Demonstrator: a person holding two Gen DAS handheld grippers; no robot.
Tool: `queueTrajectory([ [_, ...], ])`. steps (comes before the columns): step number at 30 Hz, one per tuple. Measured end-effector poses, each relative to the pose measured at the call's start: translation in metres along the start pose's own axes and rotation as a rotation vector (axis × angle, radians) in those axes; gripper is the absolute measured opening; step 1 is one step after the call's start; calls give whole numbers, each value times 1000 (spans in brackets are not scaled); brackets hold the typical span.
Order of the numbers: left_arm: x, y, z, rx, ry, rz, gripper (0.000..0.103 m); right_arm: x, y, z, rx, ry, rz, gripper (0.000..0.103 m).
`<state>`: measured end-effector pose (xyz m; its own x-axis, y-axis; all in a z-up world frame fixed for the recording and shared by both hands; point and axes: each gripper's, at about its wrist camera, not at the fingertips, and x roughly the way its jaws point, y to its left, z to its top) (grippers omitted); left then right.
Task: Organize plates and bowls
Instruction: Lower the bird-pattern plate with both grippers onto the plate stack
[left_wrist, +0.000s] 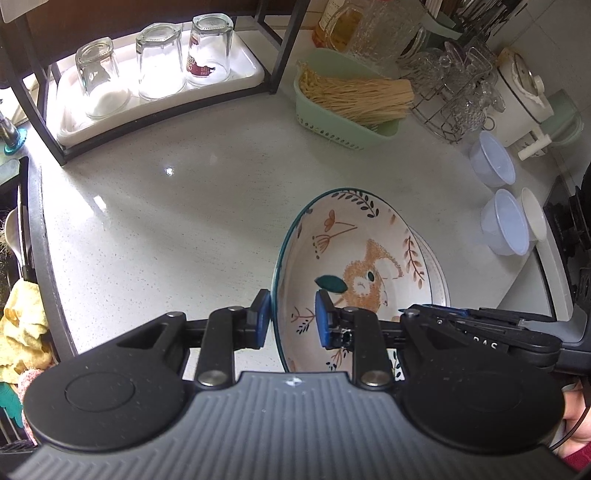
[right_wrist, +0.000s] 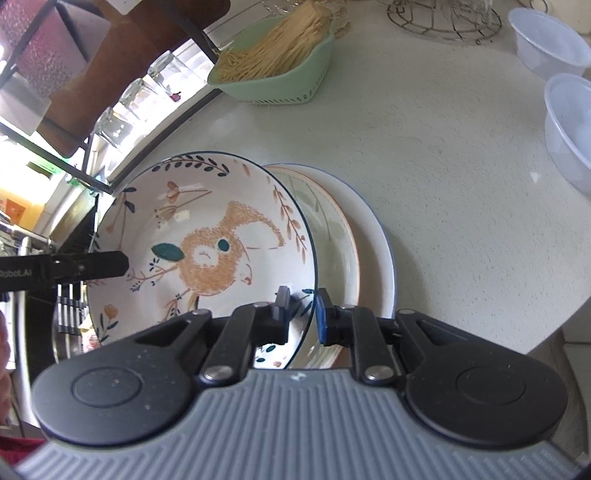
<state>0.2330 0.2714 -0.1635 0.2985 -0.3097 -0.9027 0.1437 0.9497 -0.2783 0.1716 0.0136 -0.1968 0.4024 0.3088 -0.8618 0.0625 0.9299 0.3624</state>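
Pale speckled stone makes up the surface (left_wrist: 177, 229), with upturned glasses (left_wrist: 155, 62) on a tray at the back and a green basket of noodles (left_wrist: 347, 99) beside them. Both grippers hold the rabbit-patterned bowl (right_wrist: 207, 236) by opposite rims: the left gripper (left_wrist: 291, 317) has its jaws clenched across the rim, the right gripper (right_wrist: 301, 314) likewise pinches the near rim. The bowl hangs tilted over a stack of plates (right_wrist: 354, 236), its hollow turned up and towards the cameras, its left edge raised; being round, it has no long axis. The step in hand looks like setting the bowl onto the stack. Next it needs levelling, lowering until it seats, then both jaws letting go
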Motion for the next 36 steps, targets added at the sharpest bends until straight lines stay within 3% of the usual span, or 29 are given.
queueTrajectory([
  [3, 0, 0, 0, -6, 4, -5, 29, 5, 5, 1, -42, 3, -41, 17],
  [10, 5, 1, 3, -18, 16, 15, 29, 5, 4, 2, -56, -5, -39, 17],
  [19, 14, -11, 2, 25, 23, 124, 30, 2, 12, 1, -92, -37, -67, 17],
  [24, 17, -12, 3, 18, 39, 129, 30, 1, 12, 1, -80, -58, -78, 16],
  [36, 9, -17, 10, -6, -24, 129, 34, -13, 8, 13, -77, -97, -94, 16],
])
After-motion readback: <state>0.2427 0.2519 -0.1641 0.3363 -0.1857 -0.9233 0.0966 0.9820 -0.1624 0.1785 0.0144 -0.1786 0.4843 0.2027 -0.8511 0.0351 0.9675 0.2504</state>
